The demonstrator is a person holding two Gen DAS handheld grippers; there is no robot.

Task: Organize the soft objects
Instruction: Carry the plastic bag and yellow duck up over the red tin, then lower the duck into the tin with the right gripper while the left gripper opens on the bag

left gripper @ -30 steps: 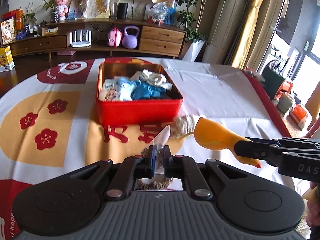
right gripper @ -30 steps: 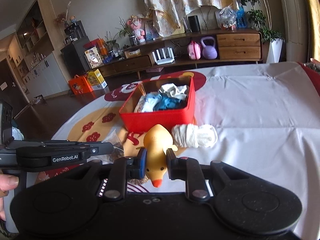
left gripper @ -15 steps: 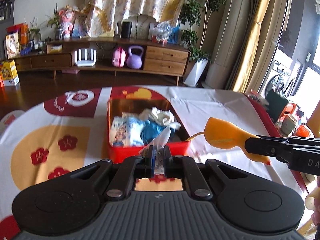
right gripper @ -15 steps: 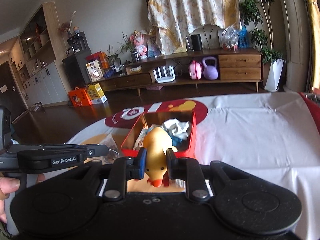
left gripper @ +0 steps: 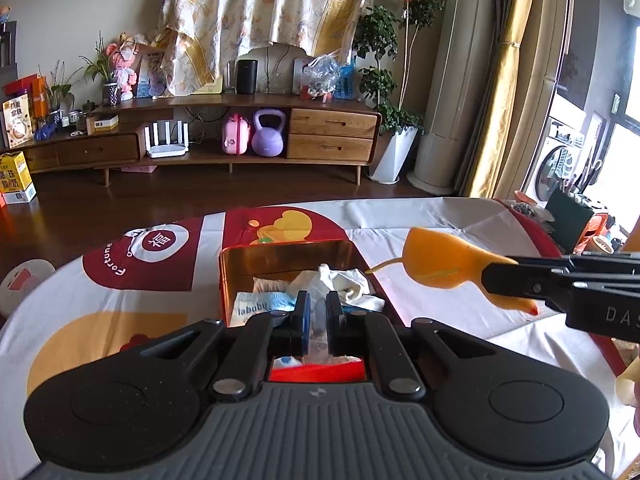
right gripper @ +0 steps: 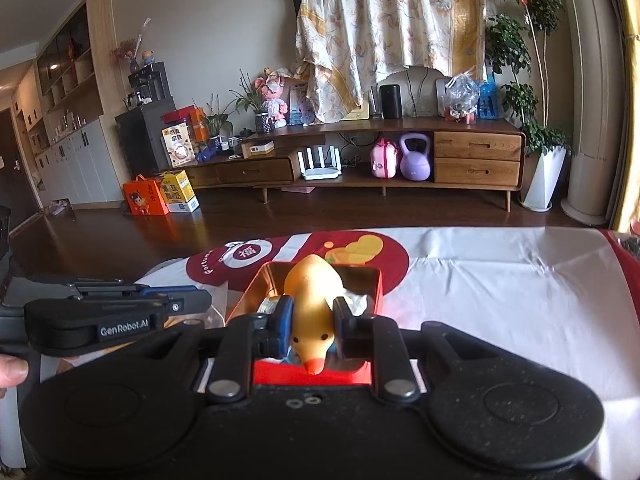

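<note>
Bright daylight from the window (left gripper: 624, 152); sharp frames, fisheye-curved edges.

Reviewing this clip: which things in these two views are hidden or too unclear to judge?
- Left wrist view: what the left gripper pinches is a thin clear scrap, unidentifiable; its own body covers the rest.
- Right wrist view: the yellow duck toy in the right gripper blocks most of the red tin contents.
- Both views: the tin's near wall is hidden behind the gripper bodies.
</note>
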